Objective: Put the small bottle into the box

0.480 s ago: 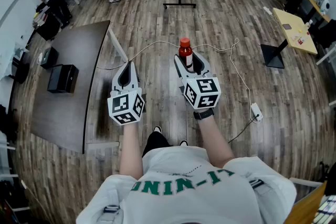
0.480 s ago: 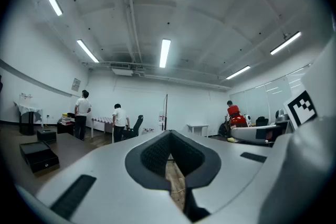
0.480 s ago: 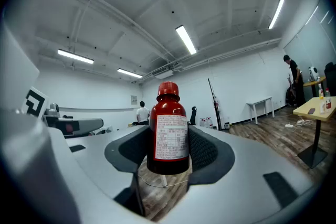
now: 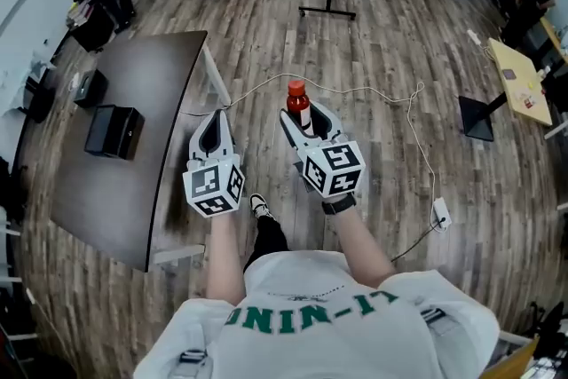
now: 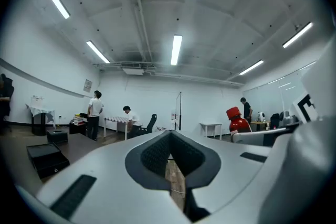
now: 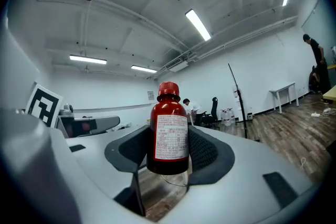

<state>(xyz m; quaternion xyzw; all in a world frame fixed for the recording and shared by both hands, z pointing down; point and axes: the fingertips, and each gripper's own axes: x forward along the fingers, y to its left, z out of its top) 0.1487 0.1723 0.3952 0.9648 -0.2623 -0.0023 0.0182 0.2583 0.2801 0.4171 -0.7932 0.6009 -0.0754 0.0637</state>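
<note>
- Head view: small red bottle with a red cap (image 4: 298,105) stands upright, clamped in the right gripper (image 4: 306,118) above the wooden floor (image 4: 399,191); a black box (image 4: 114,131) sits on the dark table (image 4: 106,191), well to the left.
- Left gripper view: left gripper (image 5: 169,137) jaws together, nothing between.
- Right gripper view: white label (image 6: 171,137) on the bottle, print too small to read.

White T-shirt (image 4: 311,315) with green lettering (image 4: 306,312), apparently dark trousers (image 4: 266,240).

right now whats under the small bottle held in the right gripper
Below the small bottle, clamped between the fingers of the right gripper, wood floor and a curve of white cable show. The bottle's own underside is hidden.
</note>
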